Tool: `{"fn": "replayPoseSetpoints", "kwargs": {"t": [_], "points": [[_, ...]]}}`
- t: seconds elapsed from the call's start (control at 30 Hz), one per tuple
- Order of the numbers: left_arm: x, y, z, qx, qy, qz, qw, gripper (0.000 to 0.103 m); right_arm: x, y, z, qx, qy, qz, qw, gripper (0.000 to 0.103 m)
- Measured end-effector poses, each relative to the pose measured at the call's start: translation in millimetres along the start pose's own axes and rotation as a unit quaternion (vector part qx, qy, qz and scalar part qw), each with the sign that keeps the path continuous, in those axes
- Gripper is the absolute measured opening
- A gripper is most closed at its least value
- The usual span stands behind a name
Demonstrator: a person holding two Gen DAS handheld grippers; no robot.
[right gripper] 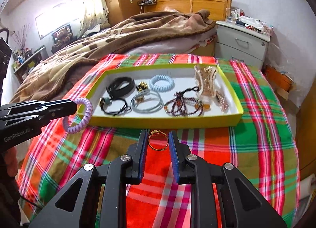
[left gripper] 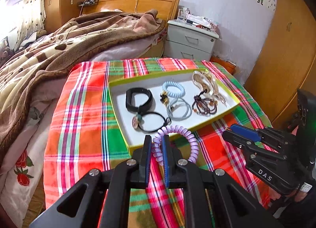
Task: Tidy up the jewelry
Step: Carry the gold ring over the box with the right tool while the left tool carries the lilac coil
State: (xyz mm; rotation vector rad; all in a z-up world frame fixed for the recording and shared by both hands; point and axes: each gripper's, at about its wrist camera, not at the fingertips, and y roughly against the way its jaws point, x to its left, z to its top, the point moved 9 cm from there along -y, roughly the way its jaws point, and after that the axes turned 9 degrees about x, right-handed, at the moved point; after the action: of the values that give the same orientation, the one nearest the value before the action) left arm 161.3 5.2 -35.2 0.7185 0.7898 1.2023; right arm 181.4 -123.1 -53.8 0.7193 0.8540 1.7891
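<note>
A tray (right gripper: 164, 122) sits on a cloth-covered table (right gripper: 256, 129), with a bed (right gripper: 118, 36) behind it and a nightstand (right gripper: 243, 44) at the far right. In the tray, a watch band (right gripper: 120, 86) lies far left, a hair tie (right gripper: 114, 106) near it, a coil tie (right gripper: 162, 85) in the far middle, loop ties (right gripper: 147, 102) in front of that, a bead string (right gripper: 183, 105) to the right, and a hair claw (right gripper: 205, 80) far right. Near the tray, the left tongs (right gripper: 76, 107) hold a spiral band (right gripper: 78, 116) over its left corner; the right tongs (right gripper: 158, 141) hold a ring (right gripper: 158, 141).

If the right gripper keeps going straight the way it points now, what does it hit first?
Most likely the near wall of the yellow tray, straight ahead of the right gripper holding the gold ring; depth is unclear, so it might meet the plaid cloth first.
</note>
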Motion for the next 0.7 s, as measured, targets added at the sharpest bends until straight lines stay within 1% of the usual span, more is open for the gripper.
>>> {"fn": "replayPoseSetpoints", "kwargs": {"t": [0.2,0.37,0.57,0.7], "points": [[1,-5,19,0.001,0.003,-0.011,0.9999,0.011,-8,3,16,-0.013,-0.008,-0.001,1.000,0.023],[0,-10,37,-0.002,0.000,-0.008,1.0000,0.011,-14,2,28,-0.020,-0.014,-0.001,1.000,0.023],[0,-26,57,0.003,0.002,-0.012,0.9999,0.011,-18,-5,46,-0.030,-0.017,0.001,0.999,0.023],[1,-40,60,0.014,0.004,-0.010,0.9999,0.011,-19,-16,57,-0.026,-0.013,0.001,1.000,0.023]]}}
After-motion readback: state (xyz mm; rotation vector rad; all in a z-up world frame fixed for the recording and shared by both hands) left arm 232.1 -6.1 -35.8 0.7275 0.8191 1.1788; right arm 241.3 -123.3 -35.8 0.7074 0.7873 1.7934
